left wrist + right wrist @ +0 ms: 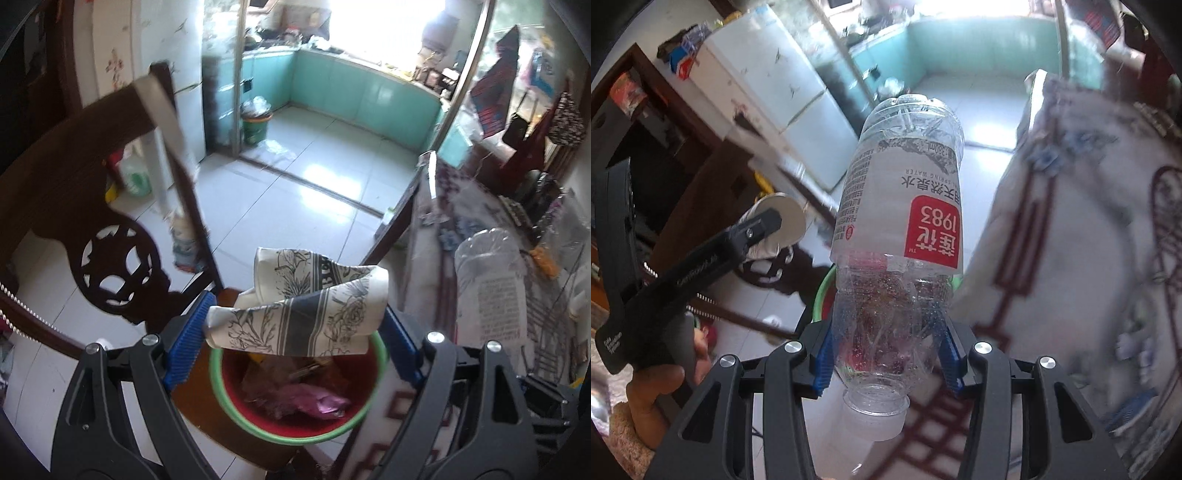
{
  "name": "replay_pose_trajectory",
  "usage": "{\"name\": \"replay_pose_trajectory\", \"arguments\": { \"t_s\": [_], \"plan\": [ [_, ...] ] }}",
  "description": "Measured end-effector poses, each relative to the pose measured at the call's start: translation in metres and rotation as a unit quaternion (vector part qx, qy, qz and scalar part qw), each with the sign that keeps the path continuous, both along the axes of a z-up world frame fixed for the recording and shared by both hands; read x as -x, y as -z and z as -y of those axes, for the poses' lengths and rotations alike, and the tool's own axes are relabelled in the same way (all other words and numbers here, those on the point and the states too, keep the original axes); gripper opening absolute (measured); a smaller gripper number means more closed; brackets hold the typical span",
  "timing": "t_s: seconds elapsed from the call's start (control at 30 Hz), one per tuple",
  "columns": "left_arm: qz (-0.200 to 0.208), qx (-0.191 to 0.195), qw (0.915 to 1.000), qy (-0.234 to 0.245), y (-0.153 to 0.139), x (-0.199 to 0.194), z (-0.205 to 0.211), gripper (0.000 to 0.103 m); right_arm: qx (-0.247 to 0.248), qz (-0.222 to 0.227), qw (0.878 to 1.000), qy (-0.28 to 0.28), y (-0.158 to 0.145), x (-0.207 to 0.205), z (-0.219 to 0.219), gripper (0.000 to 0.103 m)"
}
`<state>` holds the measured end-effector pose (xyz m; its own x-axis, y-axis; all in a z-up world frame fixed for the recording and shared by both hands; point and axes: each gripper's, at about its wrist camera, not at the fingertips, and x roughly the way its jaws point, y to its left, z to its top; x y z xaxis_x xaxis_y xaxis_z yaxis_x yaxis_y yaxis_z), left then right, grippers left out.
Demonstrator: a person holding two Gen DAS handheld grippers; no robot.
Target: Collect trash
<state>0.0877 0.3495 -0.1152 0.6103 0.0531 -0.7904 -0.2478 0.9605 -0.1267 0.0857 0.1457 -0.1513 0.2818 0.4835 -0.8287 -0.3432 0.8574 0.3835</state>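
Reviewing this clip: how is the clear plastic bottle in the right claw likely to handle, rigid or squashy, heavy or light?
The plastic bottle looks empty and uncapped, so probably very light. Its walls appear creased where the right claw pinches it, suggesting it dents easily. The smooth, round body could slip or twist in the grip.

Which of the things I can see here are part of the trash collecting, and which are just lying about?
Part of the job:
- crumpled flower-printed paper cup in the left gripper
- crushed clear plastic water bottle in the right gripper
- red green-rimmed waste bin

Just lying about:
- dark carved wooden chair
- white fridge
- green bucket
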Motion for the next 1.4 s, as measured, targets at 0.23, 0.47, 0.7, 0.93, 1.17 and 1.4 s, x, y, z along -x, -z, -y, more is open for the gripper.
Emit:
{"name": "replay_pose_trajectory", "arguments": {
  "t_s": [0.23,0.47,0.7,0.93,1.17,1.4],
  "plan": [
    [-0.025,0.005,0.9996,-0.009,0.020,-0.003,-0.015,0.083,0.013,-0.029,0.999,-0.010,0.017,-0.006,-0.016,0.046],
    [-0.037,0.002,0.9993,-0.008,0.027,-0.011,-0.015,0.091,0.017,-0.017,1.000,-0.001,0.010,-0.008,-0.017,0.073],
    [-0.018,-0.002,0.9997,0.014,0.011,-0.015,0.009,0.097,0.048,0.071,0.995,0.048,-0.026,-0.002,0.015,0.079],
    [0.045,-0.012,0.9976,0.052,-0.034,-0.012,0.061,0.098,0.063,0.226,0.967,0.102,-0.085,0.020,0.082,0.096],
    [0.126,-0.011,0.9893,0.072,-0.082,0.007,0.133,0.098,0.039,0.317,0.938,0.134,-0.121,0.048,0.160,0.096],
    [0.217,-0.026,0.9745,0.050,-0.126,0.047,0.214,0.098,0.082,0.374,0.906,0.180,-0.154,0.073,0.237,0.096]
  ]
}}
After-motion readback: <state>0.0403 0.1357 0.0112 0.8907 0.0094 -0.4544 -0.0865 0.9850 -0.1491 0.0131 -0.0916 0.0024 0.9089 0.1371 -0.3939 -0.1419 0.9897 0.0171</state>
